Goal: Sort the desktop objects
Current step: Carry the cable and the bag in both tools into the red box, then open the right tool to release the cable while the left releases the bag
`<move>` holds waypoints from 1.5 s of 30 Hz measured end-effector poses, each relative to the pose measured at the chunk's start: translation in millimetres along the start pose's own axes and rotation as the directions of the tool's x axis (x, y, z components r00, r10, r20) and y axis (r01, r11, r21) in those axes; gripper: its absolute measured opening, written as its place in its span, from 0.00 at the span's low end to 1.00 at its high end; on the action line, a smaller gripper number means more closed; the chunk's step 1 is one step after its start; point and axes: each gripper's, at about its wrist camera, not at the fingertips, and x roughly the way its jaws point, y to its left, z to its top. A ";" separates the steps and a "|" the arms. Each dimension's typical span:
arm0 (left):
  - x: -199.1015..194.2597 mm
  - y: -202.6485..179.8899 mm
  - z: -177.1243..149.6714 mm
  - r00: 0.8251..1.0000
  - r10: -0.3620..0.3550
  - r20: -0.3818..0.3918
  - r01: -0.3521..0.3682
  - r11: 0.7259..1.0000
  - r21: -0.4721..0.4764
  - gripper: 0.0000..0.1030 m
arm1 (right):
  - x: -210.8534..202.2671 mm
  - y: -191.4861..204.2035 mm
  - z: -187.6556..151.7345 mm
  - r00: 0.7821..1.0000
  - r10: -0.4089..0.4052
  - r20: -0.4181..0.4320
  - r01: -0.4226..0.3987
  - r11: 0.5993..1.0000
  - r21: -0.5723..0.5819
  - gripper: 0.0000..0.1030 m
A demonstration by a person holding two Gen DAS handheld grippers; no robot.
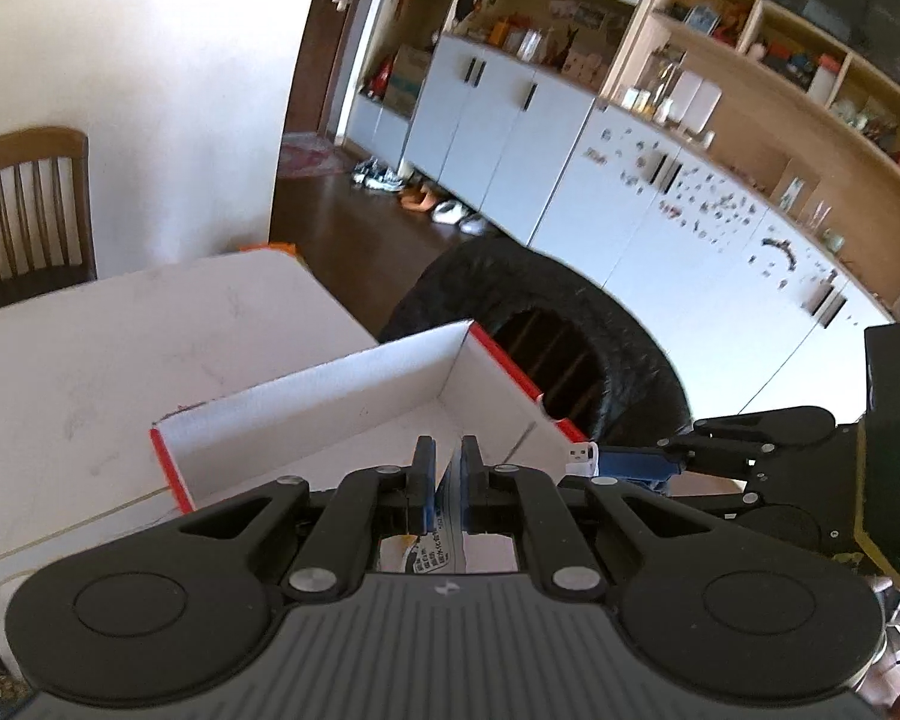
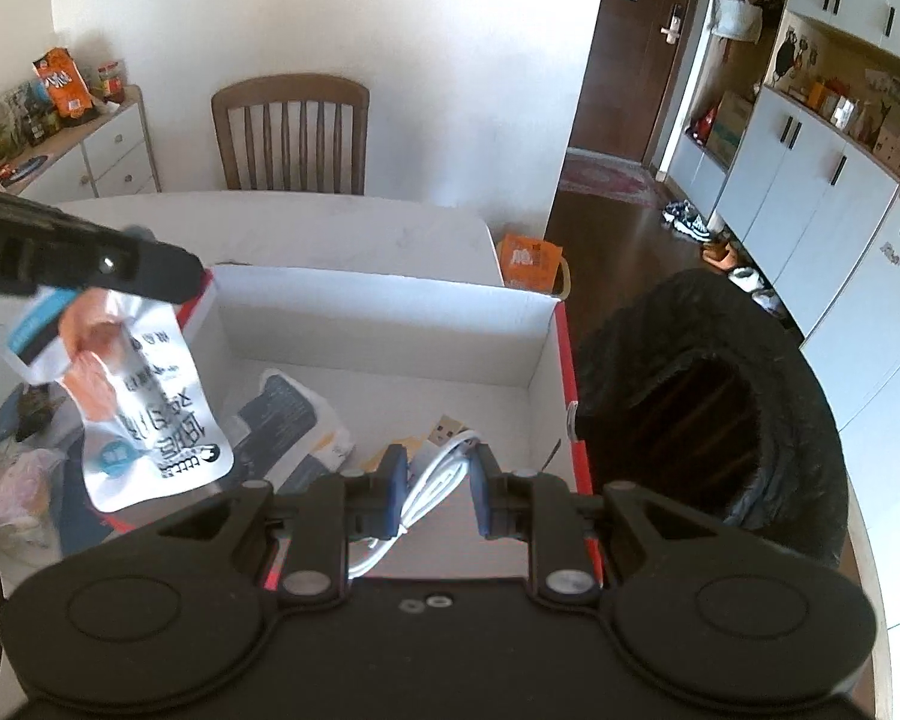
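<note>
The white USB cable (image 2: 435, 477) hangs coiled between the pads of the right gripper (image 2: 437, 495), clenched on it at lower centre over the red-edged white box (image 2: 384, 318); it looks light, limp and smooth, best pinched across the bundled loops so no strand slips free. At left the left gripper (image 1: 447, 471) is clamped on a crumpled snack wrapper (image 2: 150, 402), thin, feather-light, likely to flutter. A black-lined bin (image 2: 708, 414) stands just beside the box, right of frame

Chinese characters in dark print show upside down on the crumpled white wrapper (image 2: 150, 414), too distorted to read, and nothing else here is legible.
</note>
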 end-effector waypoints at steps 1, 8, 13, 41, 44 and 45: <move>6.5 1.8 0.5 1.000 0.002 -0.006 -0.002 1.000 -0.005 0.06 | 5.2 -0.3 0.2 1.000 -0.002 -0.007 0.002 1.000 -0.006 0.21; 52.2 0.5 -5.0 0.998 0.018 -0.055 -0.017 1.000 0.013 0.06 | 47.4 -5.9 -4.7 0.997 -0.003 -0.077 0.002 1.000 -0.022 0.21; 73.7 2.7 -11.8 0.996 0.030 -0.087 -0.029 1.000 0.012 0.06 | 67.6 -9.9 -8.4 0.993 0.004 -0.115 -0.006 1.000 -0.021 0.21; 111.2 51.7 -49.6 0.971 0.098 -0.218 -0.117 0.990 -0.074 0.06 | 125.9 -3.1 -39.4 0.964 0.057 -0.258 -0.073 0.996 -0.053 0.24; 110.0 55.2 -48.7 0.970 0.092 -0.224 -0.114 0.989 -0.091 0.07 | 125.7 -6.3 -35.0 0.964 0.067 -0.259 -0.082 0.996 -0.045 0.29; 109.7 55.0 -48.1 0.970 0.091 -0.226 -0.113 0.990 -0.087 0.07 | 124.7 -7.1 -35.0 0.964 0.069 -0.256 -0.082 0.996 -0.040 0.31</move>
